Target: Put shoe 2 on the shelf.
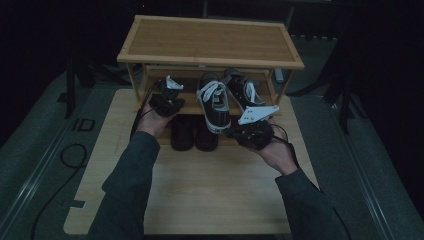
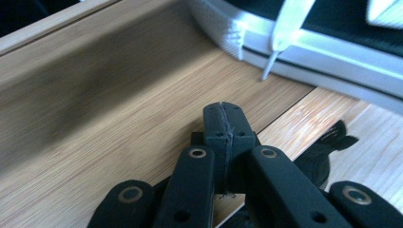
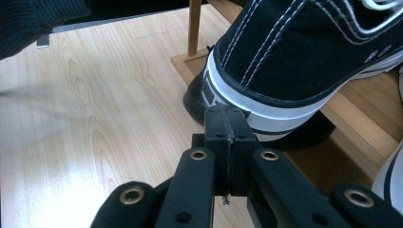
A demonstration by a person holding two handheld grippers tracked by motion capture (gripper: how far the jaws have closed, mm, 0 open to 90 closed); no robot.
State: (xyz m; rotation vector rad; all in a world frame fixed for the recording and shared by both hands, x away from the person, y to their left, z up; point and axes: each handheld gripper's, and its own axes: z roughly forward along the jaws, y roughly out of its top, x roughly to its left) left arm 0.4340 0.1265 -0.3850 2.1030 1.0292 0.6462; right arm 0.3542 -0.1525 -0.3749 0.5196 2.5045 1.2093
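Note:
A bamboo shoe rack (image 1: 210, 40) stands at the far side of the table. Two black sneakers with white soles and laces (image 1: 214, 102) (image 1: 242, 90) lie on its middle shelf. A pair of dark shoes (image 1: 182, 132) sits under that shelf. My left gripper (image 1: 167, 100) (image 2: 224, 121) is shut and empty, hovering over the shelf board (image 2: 119, 118) left of the sneakers, with a white sole (image 2: 294, 42) and a lace tip (image 2: 268, 69) just ahead. My right gripper (image 1: 237, 131) (image 3: 227, 126) is shut and empty, its tip right at the heel of a sneaker (image 3: 285, 61).
The rack's top shelf is bare. Light wooden table (image 1: 215, 185) stretches between the rack and the person. A black cable (image 1: 70, 155) loops on the floor at the left. A rack post (image 3: 194, 28) rises left of the sneaker heel.

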